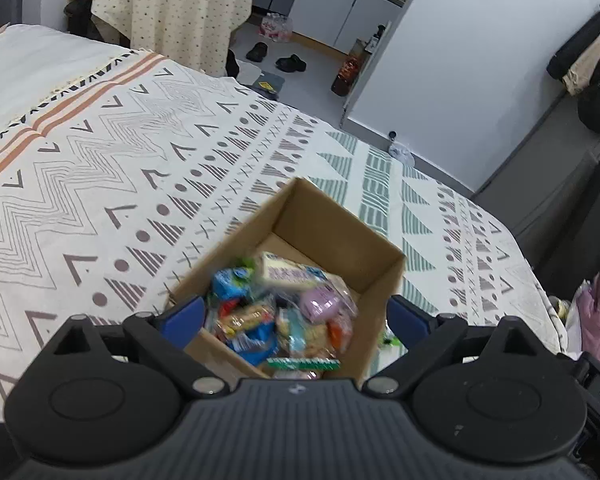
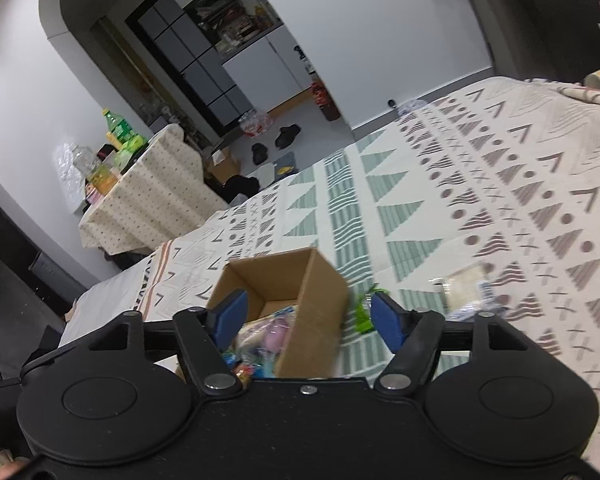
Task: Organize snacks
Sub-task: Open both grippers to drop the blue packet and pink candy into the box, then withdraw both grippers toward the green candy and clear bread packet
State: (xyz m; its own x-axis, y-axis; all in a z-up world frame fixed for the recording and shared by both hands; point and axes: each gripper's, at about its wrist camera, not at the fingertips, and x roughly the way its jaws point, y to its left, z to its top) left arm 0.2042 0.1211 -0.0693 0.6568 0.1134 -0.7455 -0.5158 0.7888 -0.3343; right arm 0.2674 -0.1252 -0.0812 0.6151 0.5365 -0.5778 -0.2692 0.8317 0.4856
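Observation:
An open cardboard box (image 1: pixel 340 232) sits on the patterned bedspread and holds several wrapped snacks (image 1: pixel 284 308), among them a pink packet and blue ones. My left gripper (image 1: pixel 296 316) is open and empty, its blue pads spread on either side of the box. In the right wrist view the same box (image 2: pixel 316 304) lies between the open pads of my right gripper (image 2: pixel 310 318), which is empty. A green snack packet (image 2: pixel 366 304) lies on the bed just right of the box. A clear packet (image 2: pixel 466 292) lies further right.
The bedspread (image 1: pixel 140 168) covers a wide bed. A table with a dotted cloth (image 2: pixel 152 196) carries bottles beyond the bed. Shoes (image 1: pixel 290 62) lie on the floor near white cabinets. Dark clothes (image 1: pixel 592 60) hang at the right.

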